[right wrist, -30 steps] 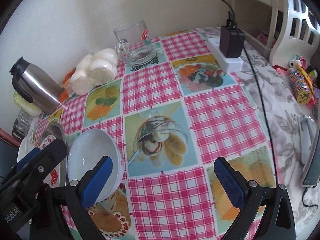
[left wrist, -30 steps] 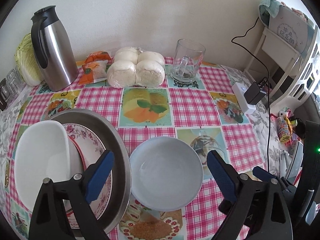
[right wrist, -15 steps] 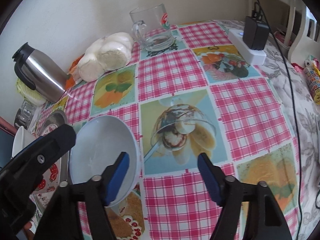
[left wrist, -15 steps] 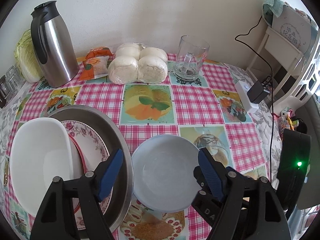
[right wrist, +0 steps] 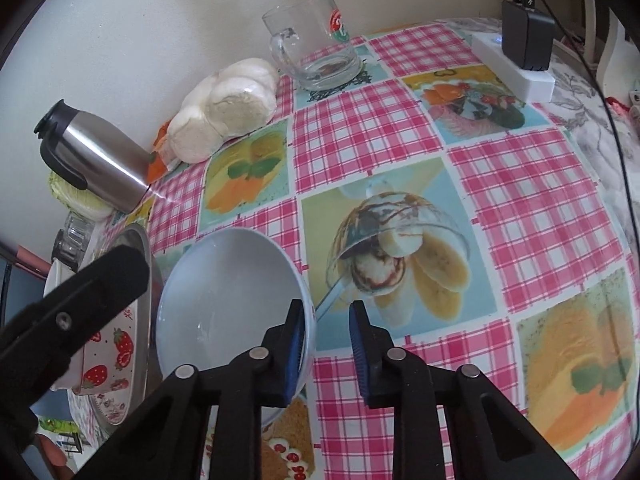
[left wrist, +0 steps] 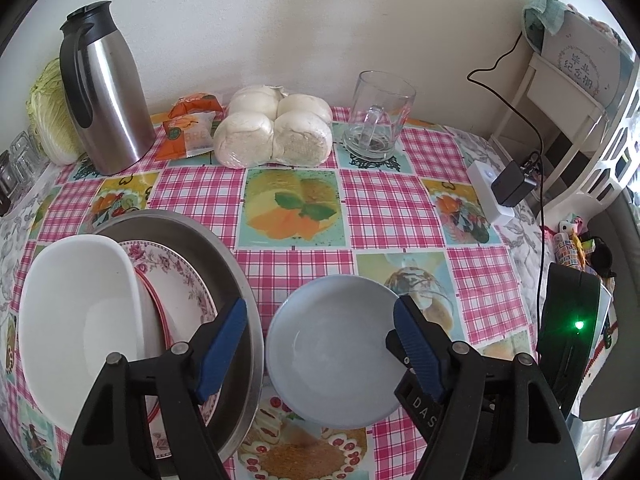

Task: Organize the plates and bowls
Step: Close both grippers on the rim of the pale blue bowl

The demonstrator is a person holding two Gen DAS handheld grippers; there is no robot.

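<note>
Left wrist view
- Left gripper (left wrist: pixel 320 338): jaws stand wide at the bottom of the frame, one blue pad over the metal pan's rim, the other over the right rim of the grey bowl; neither pad presses on anything.
- Grey bowl (left wrist: pixel 332 350): lower centre, upright and empty on the tablecloth (left wrist: pixel 392 208), just beside the pan.
- Metal pan (left wrist: pixel 236 276): lower left, holding a flowered plate (left wrist: pixel 180 284) with a white bowl (left wrist: pixel 76 312) on top.
- Right gripper: only its dark body shows behind the left gripper's right finger, at the bowl's right rim.
- Back of table: steel jug (left wrist: pixel 104 92) upper left, cabbage (left wrist: pixel 48 116) beside it, orange packets (left wrist: pixel 192 128), wrapped buns (left wrist: pixel 276 132) at centre, glass mug (left wrist: pixel 378 116) to their right.
- Right edge: white power strip (left wrist: pixel 486 188) with a black charger (left wrist: pixel 514 184).

Right wrist view
- Right gripper (right wrist: pixel 326 344): lower centre, jaws narrow and closing around the bowl's right rim; the left pad is inside the bowl, the right pad outside with a gap to the wall.
- Grey bowl (right wrist: pixel 224 300): lower left of centre, on the cloth.
- Left gripper: one dark finger reaches in from the left edge, above the pan.
- Strawberry dish (right wrist: pixel 104 352): lower left, in the pan.
- Background: jug, buns and mug along the wall, upper part of the frame.
</note>
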